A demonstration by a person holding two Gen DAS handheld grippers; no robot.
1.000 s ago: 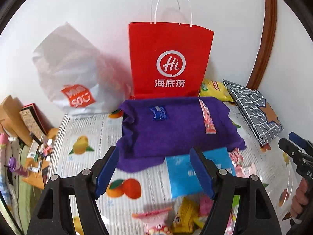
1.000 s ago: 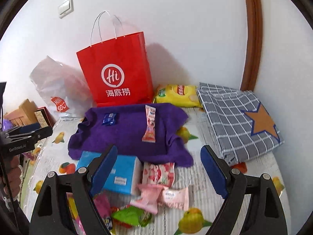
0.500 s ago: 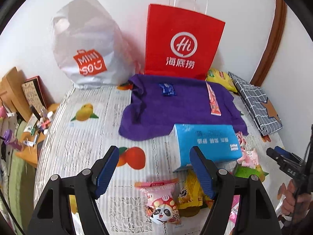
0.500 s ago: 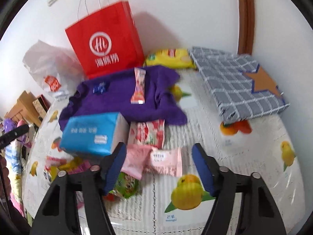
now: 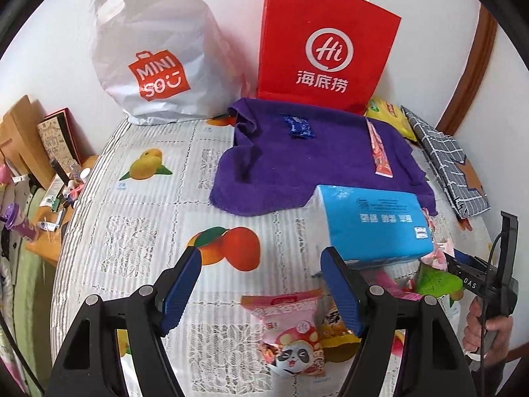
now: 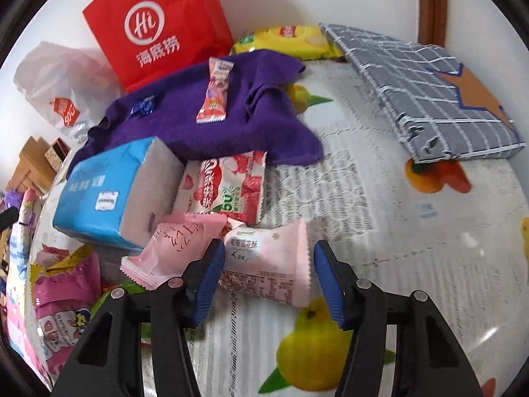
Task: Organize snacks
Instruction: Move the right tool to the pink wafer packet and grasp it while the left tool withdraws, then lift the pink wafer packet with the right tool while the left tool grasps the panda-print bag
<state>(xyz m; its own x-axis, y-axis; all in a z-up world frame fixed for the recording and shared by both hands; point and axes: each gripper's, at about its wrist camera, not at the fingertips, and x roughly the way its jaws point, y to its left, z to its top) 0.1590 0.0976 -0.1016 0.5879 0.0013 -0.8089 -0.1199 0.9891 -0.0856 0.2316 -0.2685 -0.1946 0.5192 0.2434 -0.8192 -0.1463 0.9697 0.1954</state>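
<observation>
My right gripper [image 6: 267, 278] is low over the fruit-print tablecloth [image 6: 413, 264], its jaws closing. A pale pink snack packet [image 6: 267, 261] lies flat between them, with a gap still showing at the right pad. Beside it lie another pink packet [image 6: 175, 248] and a red-and-white strawberry packet [image 6: 228, 185]. My left gripper [image 5: 261, 258] hangs open above the cloth, empty. A panda-print snack packet [image 5: 291, 330] lies just below its right finger. A purple towel [image 5: 297, 165] carries a blue candy [image 5: 299, 126] and a long pink stick snack [image 5: 380, 152].
A blue tissue pack [image 5: 370, 225] sits at the towel's front edge. A red paper bag [image 5: 327, 49] and a white plastic bag [image 5: 152, 59] stand against the wall. A yellow chip bag [image 6: 287, 41] and a grey checked cloth [image 6: 429, 92] lie far right. More snacks pile up [image 6: 62, 297] at the left.
Both grippers have come down towards the table, so the snacks look larger. The right jaws have narrowed from wide apart to either side of the pale pink packet. The left jaws keep their width.
</observation>
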